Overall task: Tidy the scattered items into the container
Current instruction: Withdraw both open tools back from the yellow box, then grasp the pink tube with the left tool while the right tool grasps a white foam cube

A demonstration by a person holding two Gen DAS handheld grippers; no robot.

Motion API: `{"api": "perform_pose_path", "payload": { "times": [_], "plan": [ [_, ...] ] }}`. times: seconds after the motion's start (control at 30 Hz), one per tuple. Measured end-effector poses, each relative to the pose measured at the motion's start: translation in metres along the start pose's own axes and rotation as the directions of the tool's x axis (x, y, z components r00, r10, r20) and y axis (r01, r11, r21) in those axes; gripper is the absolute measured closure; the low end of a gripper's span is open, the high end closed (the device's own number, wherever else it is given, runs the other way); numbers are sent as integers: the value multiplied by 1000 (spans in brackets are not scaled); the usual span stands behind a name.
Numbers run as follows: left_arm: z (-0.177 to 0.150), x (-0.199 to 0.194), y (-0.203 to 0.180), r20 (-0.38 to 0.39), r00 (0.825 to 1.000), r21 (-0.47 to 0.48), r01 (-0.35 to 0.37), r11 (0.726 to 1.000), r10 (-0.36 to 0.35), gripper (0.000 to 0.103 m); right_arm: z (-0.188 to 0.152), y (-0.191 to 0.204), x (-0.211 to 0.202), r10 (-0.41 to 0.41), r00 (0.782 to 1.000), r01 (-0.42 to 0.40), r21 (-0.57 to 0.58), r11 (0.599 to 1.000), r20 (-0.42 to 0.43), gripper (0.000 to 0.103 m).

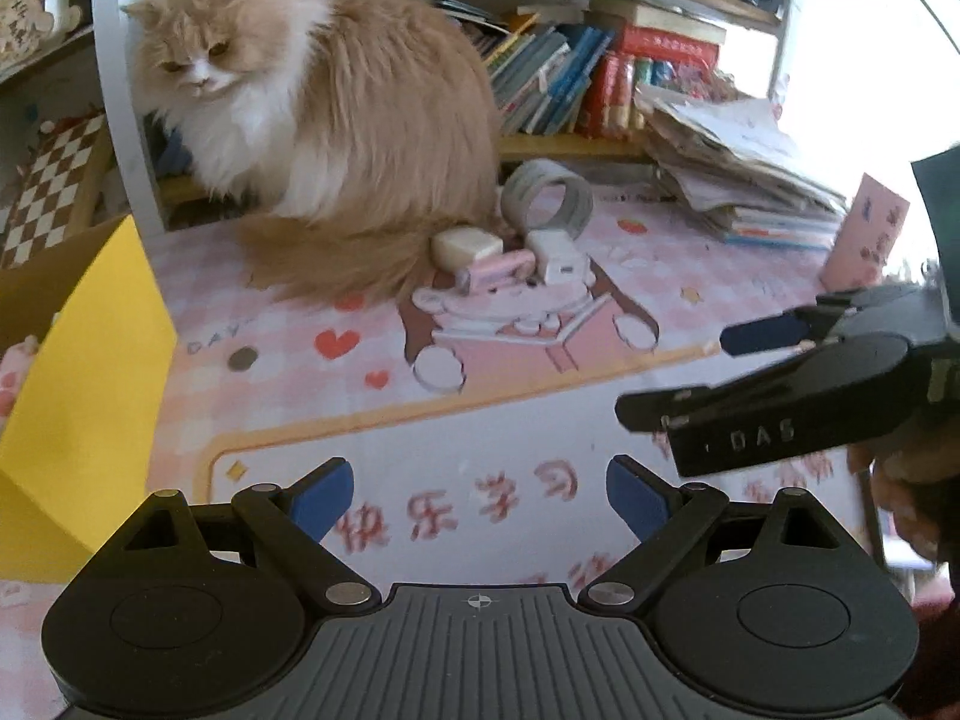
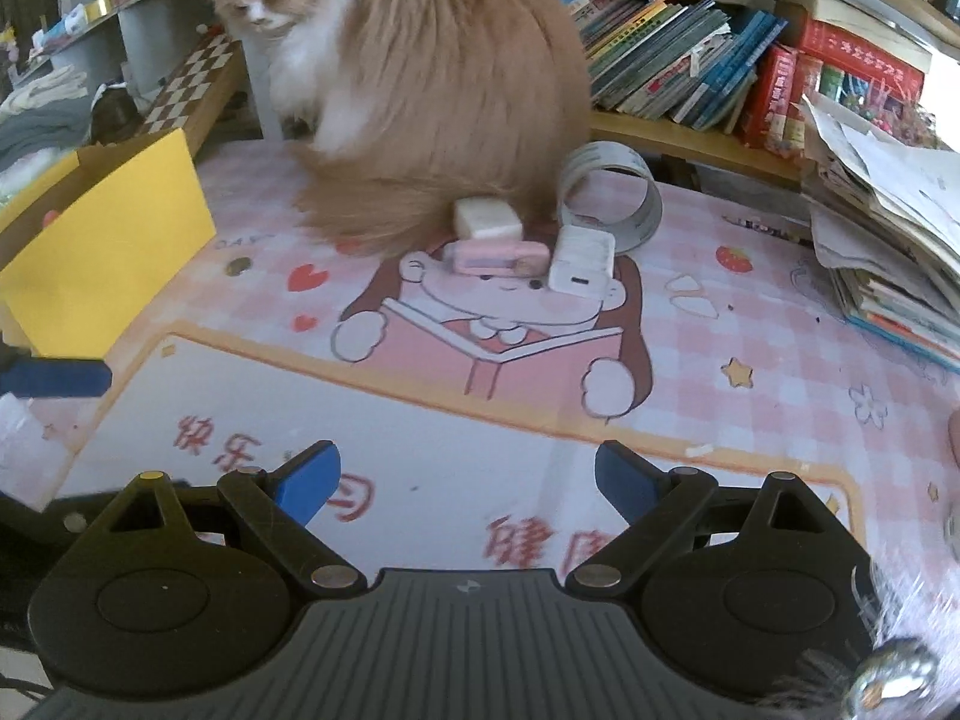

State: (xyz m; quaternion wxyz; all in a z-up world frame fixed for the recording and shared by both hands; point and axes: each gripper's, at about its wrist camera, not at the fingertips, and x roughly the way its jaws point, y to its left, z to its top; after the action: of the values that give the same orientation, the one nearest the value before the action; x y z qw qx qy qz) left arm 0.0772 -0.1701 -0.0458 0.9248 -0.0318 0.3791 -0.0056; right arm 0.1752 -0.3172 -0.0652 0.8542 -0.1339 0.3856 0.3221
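Both tongs approaching the small items beside the cat

Left wrist view: left tongs (image 1: 479, 498) spread wide and empty, yellow box (image 1: 90, 396) at left, right tongs (image 1: 678, 369) alongside, also empty. Right wrist view: eraser (image 2: 485, 217), pink case (image 2: 495, 257), white charger (image 2: 581, 263) and tape ring (image 2: 612, 195) cluster against the cat (image 2: 432, 90) on the worktop (image 2: 750, 324); next, judged, reach forward without brushing its tail.

Two low wrist views, both facing the cat (image 1: 312, 120).
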Motion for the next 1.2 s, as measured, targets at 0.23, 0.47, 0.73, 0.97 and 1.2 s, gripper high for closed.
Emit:
{"api": "perform_pose_path", "payload": {
  "times": [0.23, 0.47, 0.73, 0.97, 1.2],
  "plan": [
    [23, 33, 0, 18, 999, -19, -36, 999, 36, 10, 20, -27, 27, -8, 999, 8, 0, 1000, 31, 13],
    [49, 77, -6, 1, 997, 21, -77, 997, 77, 22, 46, -45, 71, -3, 1000, 3, 34, 999, 4, 42],
    [72, 114, -1, 1, 997, 69, -78, 995, 78, 36, 69, -59, 95, 14, 1000, -15, 65, 998, 11, 51],
    [91, 151, -1, -4, 999, 105, -48, 993, 48, 45, 82, -75, 120, -16, 1000, 14, 99, 995, 17, 52],
    [100, 184, -10, -34, 999, 148, -10, 989, 15, 46, 86, -88, 135, 0, 1000, 0, 108, 994, 0, 60]
  ]
}}
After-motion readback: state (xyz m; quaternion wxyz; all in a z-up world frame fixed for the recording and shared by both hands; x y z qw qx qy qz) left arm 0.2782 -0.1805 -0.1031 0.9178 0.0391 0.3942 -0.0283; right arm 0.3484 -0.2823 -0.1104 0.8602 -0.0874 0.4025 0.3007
